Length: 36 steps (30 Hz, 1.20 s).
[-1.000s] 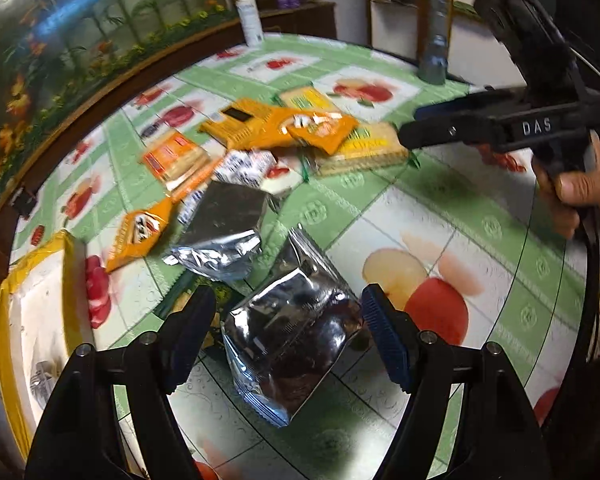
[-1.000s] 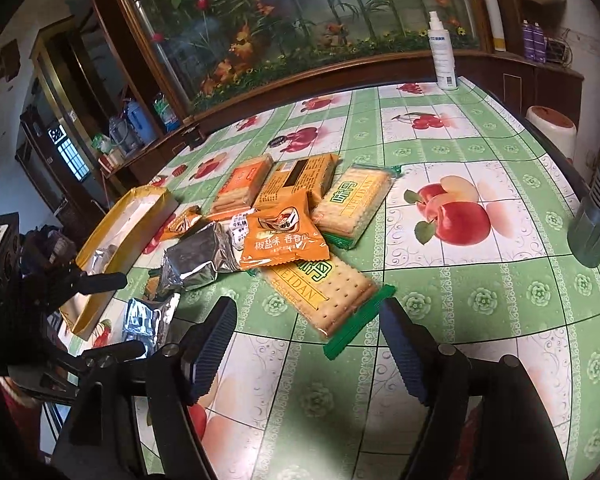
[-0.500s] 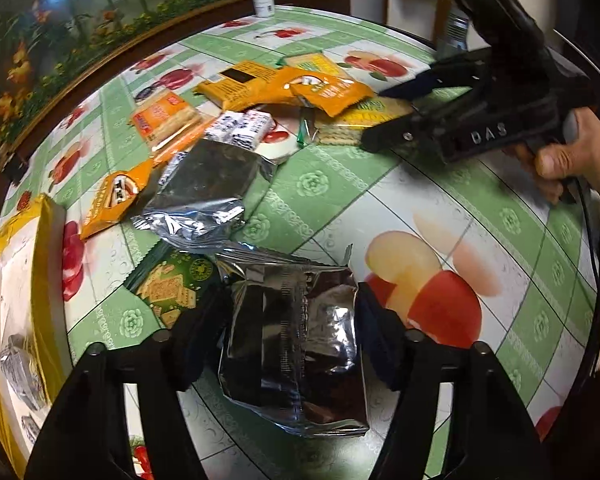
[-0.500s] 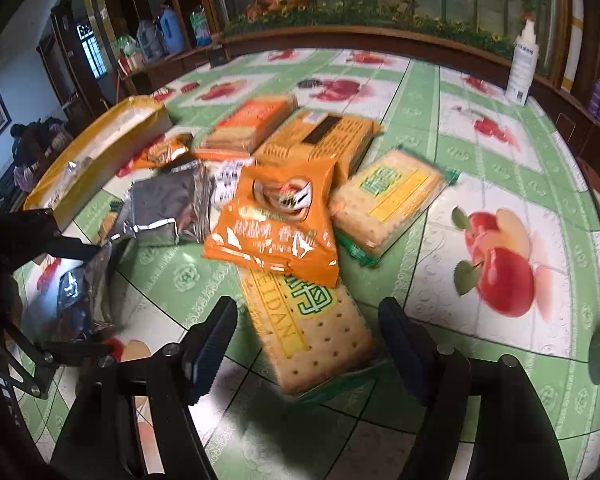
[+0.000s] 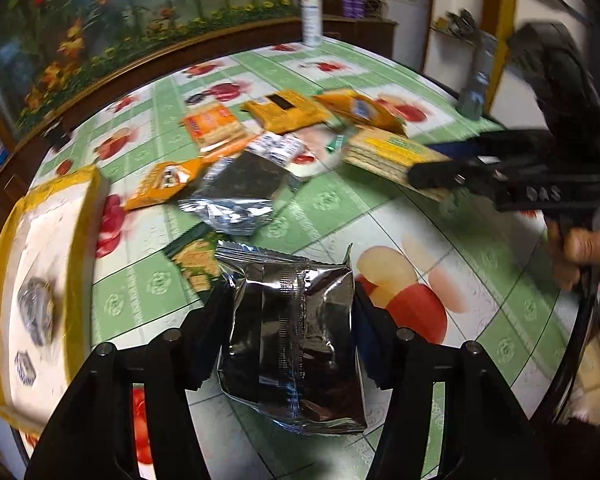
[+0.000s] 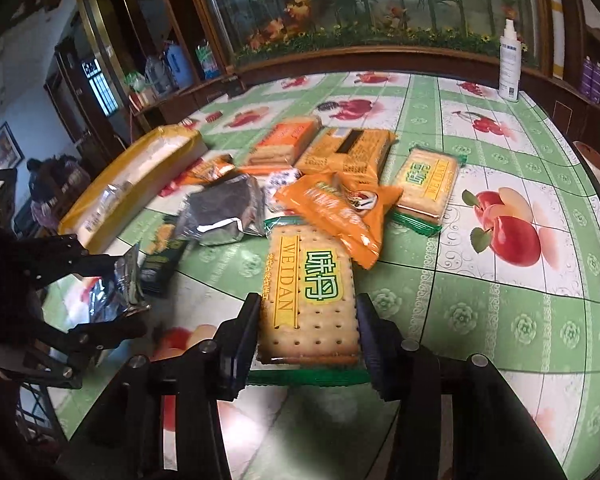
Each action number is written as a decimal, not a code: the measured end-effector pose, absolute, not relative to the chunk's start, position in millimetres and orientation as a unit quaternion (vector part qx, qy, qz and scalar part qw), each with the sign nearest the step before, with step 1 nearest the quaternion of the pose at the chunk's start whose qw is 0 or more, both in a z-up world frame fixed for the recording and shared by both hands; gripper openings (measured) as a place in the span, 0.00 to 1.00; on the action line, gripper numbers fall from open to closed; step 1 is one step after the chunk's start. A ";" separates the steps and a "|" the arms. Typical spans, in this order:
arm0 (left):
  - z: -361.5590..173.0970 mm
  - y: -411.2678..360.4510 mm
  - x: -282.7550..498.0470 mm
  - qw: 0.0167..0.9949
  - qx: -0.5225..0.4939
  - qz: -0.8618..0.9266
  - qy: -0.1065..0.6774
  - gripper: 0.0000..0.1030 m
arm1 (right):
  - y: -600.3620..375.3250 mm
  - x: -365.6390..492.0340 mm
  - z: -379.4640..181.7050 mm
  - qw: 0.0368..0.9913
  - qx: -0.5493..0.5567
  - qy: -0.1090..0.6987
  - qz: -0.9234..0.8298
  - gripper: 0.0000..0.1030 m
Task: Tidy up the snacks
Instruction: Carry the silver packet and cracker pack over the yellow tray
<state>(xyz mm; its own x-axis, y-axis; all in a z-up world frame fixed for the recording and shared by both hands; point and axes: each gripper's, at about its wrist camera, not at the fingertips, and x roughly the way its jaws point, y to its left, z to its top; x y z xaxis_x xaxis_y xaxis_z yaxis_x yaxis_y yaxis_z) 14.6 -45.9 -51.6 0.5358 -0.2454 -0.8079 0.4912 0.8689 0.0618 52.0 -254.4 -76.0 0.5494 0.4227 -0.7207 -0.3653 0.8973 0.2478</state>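
Silver foil packet (image 5: 296,332) between left hand-held gripper (image 5: 290,336) fingers.

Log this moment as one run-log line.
left gripper: just closed on silver foil packet | right gripper: just closed on WEIDAN cracker pack | yellow box: open, waiting

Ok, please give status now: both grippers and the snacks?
Left gripper closing on foil pack. Right gripper closing on cracker pack; orange bag overlaps its far end.
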 end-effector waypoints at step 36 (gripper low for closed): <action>-21.8 98.6 17.4 0.916 0.000 -0.015 0.402 0.55 | -130.3 49.1 -34.7 0.864 0.001 0.383 0.327 0.46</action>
